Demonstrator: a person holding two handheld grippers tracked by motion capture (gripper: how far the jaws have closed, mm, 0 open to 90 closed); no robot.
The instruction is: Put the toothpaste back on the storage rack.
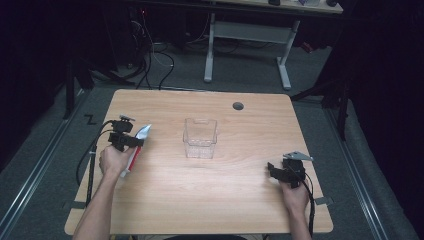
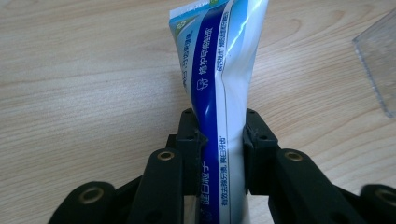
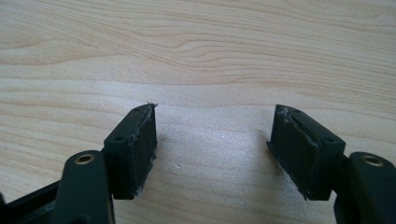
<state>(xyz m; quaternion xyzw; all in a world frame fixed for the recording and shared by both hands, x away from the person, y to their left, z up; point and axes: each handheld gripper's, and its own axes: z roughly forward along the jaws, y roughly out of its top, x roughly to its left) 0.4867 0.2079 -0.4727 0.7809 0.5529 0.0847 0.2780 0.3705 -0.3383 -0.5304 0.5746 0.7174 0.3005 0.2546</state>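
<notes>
A white and blue toothpaste tube (image 2: 215, 70) with a red cap end lies at the table's left (image 1: 138, 142). My left gripper (image 2: 221, 128) is shut on the tube's middle, both pads pressing its sides; in the high view that gripper (image 1: 131, 141) sits over the tube. My right gripper (image 3: 212, 142) stands open with only bare wood between its jaws, resting near the table's front right (image 1: 274, 171). A clear plastic box (image 1: 200, 138) stands upright at the table's middle, apart from both grippers; its corner (image 2: 380, 60) shows at the right of the left gripper view.
The light wooden table (image 1: 225, 200) has a round cable hole (image 1: 238, 106) near its far edge. Beyond it stands a white desk frame (image 1: 245, 45) with cables on the floor. Each gripper trails a black cable off the table's sides.
</notes>
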